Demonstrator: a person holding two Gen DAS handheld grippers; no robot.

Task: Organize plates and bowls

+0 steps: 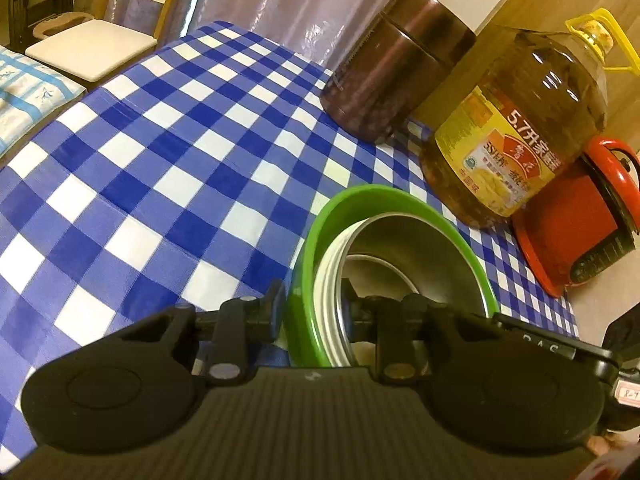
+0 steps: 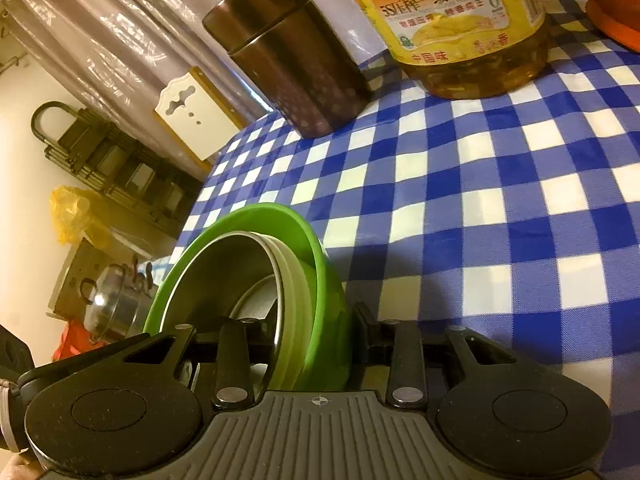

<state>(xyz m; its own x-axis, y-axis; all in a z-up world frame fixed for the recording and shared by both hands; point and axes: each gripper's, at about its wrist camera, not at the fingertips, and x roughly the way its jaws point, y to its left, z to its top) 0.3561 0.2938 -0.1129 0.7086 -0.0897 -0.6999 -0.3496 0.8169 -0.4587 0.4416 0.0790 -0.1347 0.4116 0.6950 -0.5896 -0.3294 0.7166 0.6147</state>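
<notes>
A stack of nested bowls hangs between my two grippers over the blue-checked tablecloth [image 1: 160,152]. The outer one is a green bowl [image 1: 400,196], with pale rims and a steel bowl [image 1: 420,248] inside it. My left gripper [image 1: 312,308] is shut on the stack's left wall, one finger outside the green rim and one inside. From the right wrist, the green bowl [image 2: 256,212] and steel bowl [image 2: 216,272] fill the lower left. My right gripper [image 2: 308,332] is shut on the stack's right wall in the same way. Whether the stack touches the table is hidden.
Behind the bowls stand a brown canister [image 1: 396,64], a large oil bottle [image 1: 516,136] and a red pot [image 1: 572,232]. A white chair [image 1: 92,48] sits beyond the table's far left edge. Off the table, a lidded steel pot [image 2: 112,308] and a yellow bag [image 2: 72,212].
</notes>
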